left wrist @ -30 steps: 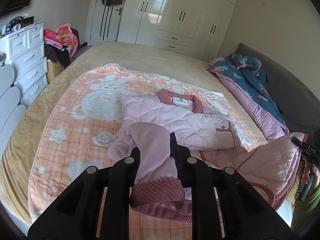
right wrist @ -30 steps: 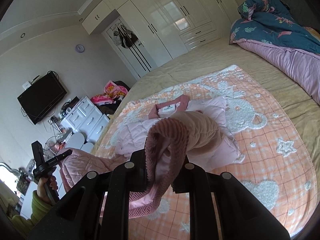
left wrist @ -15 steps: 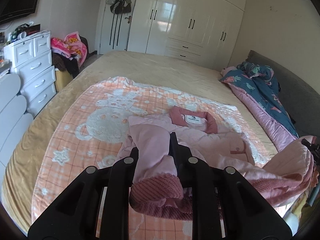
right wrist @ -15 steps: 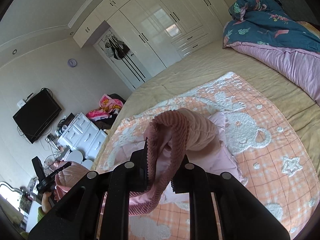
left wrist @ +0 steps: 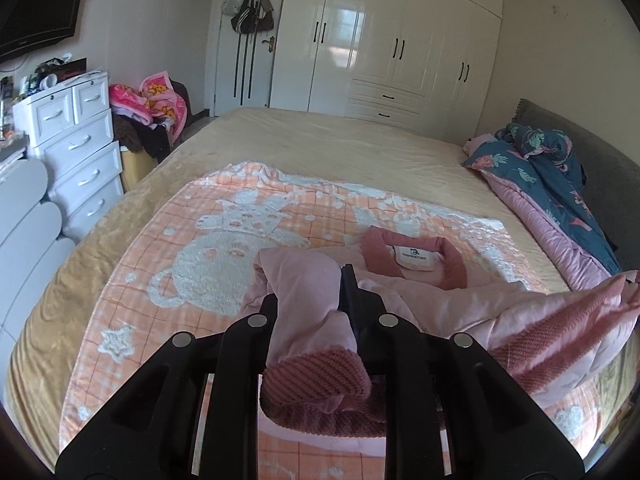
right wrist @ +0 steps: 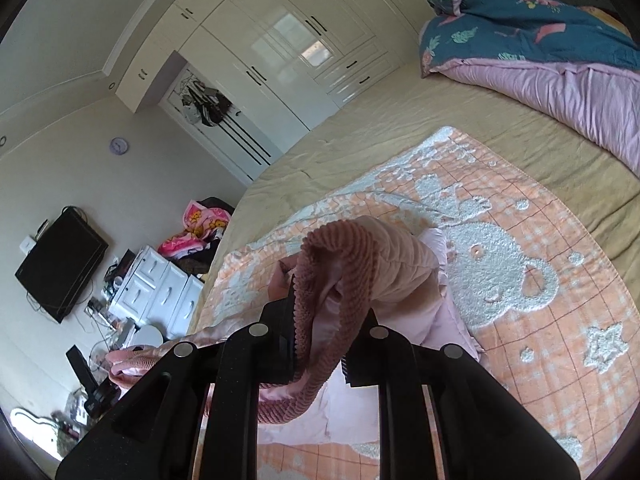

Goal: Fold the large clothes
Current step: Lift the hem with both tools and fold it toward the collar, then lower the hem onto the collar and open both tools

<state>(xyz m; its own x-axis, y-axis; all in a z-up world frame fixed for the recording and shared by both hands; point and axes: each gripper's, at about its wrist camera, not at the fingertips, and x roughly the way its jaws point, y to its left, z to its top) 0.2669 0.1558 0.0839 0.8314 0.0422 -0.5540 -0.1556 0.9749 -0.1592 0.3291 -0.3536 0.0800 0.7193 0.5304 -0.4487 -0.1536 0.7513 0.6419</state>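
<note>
While both tools grip the ribbed hem of the pink jacket (left wrist: 452,304), the fold is only partly made: the left tool (left wrist: 316,312) is clenched on the hem's left corner, with the dark-pink ribbed band (left wrist: 316,376) bunched just behind its fingers, and the right tool (right wrist: 320,320) is clamped on the other corner, the ribbing draped over it in a loop. Judging by this, the lower half is lifted clear of the bear blanket (left wrist: 224,256) and is being carried toward the collar (left wrist: 416,256), but it has not yet been laid down. Flattening the doubled body and any further folds are left to do; whether the sleeves are already tucked in I cannot tell, since the raised cloth hides the middle of the garment. The jacket lies on the blanket, which covers the near half of the bed (left wrist: 340,140). Its upper part rests flat, the collar with its white label on the side of the jacket nearest the wardrobe (left wrist: 400,48). Its long axis runs from the lifted hem to the collar, pointing roughly toward the wardrobe. Beside the jacket, away from the white drawers (left wrist: 76,144), a blue-and-pink quilt (left wrist: 560,184) is heaped along the bed's edge.
</note>
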